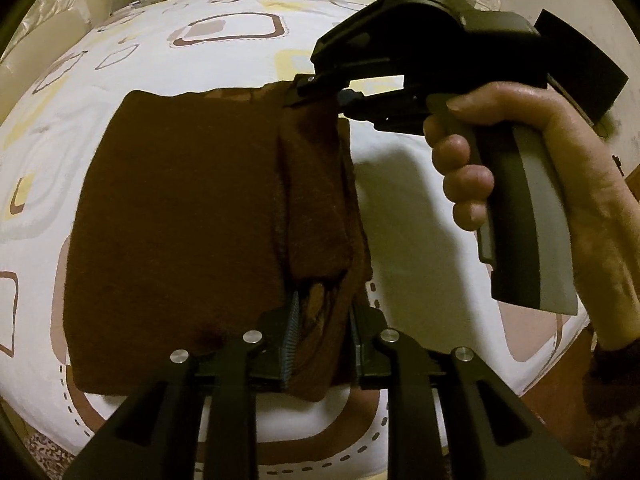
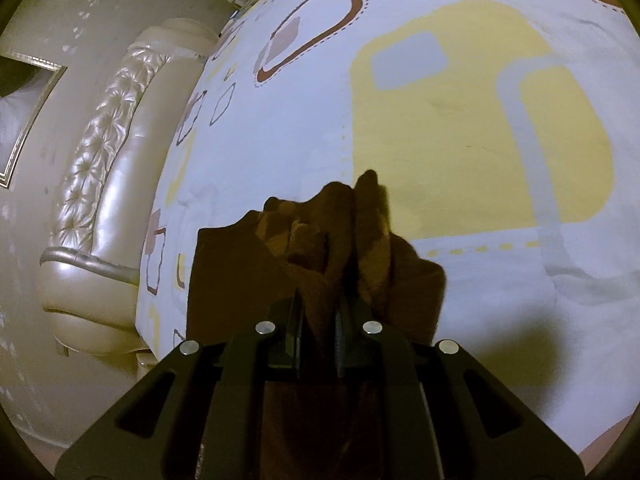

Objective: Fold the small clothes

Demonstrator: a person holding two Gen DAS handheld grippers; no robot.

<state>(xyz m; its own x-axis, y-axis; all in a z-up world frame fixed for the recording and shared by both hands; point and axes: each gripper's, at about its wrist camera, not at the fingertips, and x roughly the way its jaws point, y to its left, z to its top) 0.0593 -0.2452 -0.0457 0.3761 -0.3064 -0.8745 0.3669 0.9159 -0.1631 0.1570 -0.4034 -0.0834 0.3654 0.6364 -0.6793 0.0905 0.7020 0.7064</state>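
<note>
Patterned sheet (image 1: 224, 64) bears brown cloth (image 1: 176, 216), mid-frame; left gripper (image 1: 322, 344) pinches its 6 o'clock edge, right gripper (image 1: 316, 94) clamps its 12 o'clock edge

dim warm light | hard shadows | fisheye-bent edges | mild blur

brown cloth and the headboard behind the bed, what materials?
Brown cloth: looks like fleece or felted knit, with a matte, fuzzy nap and soft thick folds; fibre can't be told.
Headboard: likely leather or faux leather, in glossy pearly cream, button-tufted with sheen on the puckers.
</note>
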